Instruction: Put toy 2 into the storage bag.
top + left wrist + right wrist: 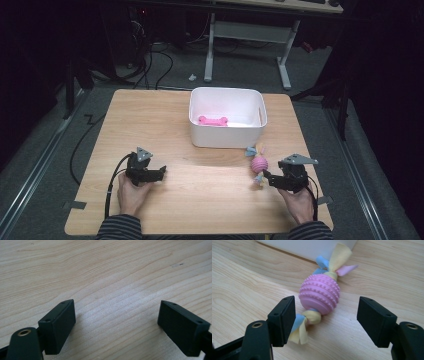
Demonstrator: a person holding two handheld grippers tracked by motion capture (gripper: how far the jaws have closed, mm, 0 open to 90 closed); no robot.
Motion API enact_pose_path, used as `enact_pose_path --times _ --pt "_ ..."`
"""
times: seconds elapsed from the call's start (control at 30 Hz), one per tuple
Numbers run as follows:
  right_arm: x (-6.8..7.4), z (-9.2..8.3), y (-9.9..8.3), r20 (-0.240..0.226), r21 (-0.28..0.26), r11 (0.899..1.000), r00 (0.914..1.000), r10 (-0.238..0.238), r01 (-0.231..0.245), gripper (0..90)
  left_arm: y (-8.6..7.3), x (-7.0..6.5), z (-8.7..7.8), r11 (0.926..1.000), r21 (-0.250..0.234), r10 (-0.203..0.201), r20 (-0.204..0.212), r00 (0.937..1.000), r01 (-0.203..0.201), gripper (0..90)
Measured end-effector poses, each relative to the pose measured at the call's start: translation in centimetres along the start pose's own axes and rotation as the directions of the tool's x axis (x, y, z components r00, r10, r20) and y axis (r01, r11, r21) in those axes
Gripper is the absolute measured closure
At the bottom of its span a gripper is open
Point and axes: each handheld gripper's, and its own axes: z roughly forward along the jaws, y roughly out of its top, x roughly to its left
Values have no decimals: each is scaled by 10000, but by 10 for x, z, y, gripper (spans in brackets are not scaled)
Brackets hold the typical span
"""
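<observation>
Both grippers, left [161, 172] and right [266, 176], gape wide. Right faces a pink studded ball [319, 294] with pastel fabric knots. Far, white bin [227, 136] holds a pink bone [213, 120].

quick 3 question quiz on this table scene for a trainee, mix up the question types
1. True or false: the pink bone lies inside the white bin.
2. Which gripper is nearest the pink ball toy: A left, B right?
3. Fill in: the left gripper has its jaws ____ over bare table.

Key: 1 true. 2 B, the right gripper, jaws apart, toy not gripped. 3 open.
</observation>
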Motion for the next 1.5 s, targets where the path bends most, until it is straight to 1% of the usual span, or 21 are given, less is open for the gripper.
enact_pose_path --times 0.17,0.2,0.4,0.53,0.8,1.07,1.2,1.27,1.33,1.5 --pt "5 10 9 -47 283 9995 9998 -168 169 299 0 0 0 10000 -6 5 9 10000 -5 148" --pt "6 12 11 -50 362 9993 9999 -128 130 296 0 0 0 10000 -7 6 9 10000 -6 148" --pt "9 25 16 9 702 9973 9997 -229 228 276 0 0 0 10000 -8 17 4 10000 -16 149" --pt "10 33 18 -15 831 9964 9999 -170 171 271 0 0 0 10000 -9 16 2 10000 -16 149" --pt "8 46 24 132 1212 9926 9998 -137 120 262 0 0 0 10000 -9 27 16 10000 -27 148" --pt "6 58 24 1 1604 9870 10000 19 -19 265 0 0 0 10000 -6 30 50 10000 -30 143" --pt "6 62 23 -70 1696 9855 9999 96 -82 280 0 0 0 10000 -15 27 56 10000 -27 141" --pt "6 64 23 -2 1773 9841 10000 8 -8 300 0 0 0 10000 -16 27 59 10000 -27 141" --pt "8 64 23 194 1803 9834 9996 -223 184 317 0 0 0 10000 -19 25 62 10000 -25 141" --pt "5 63 23 45 1817 9833 10000 -55 46 327 0 0 0 10000 -18 24 67 10000 -24 141"
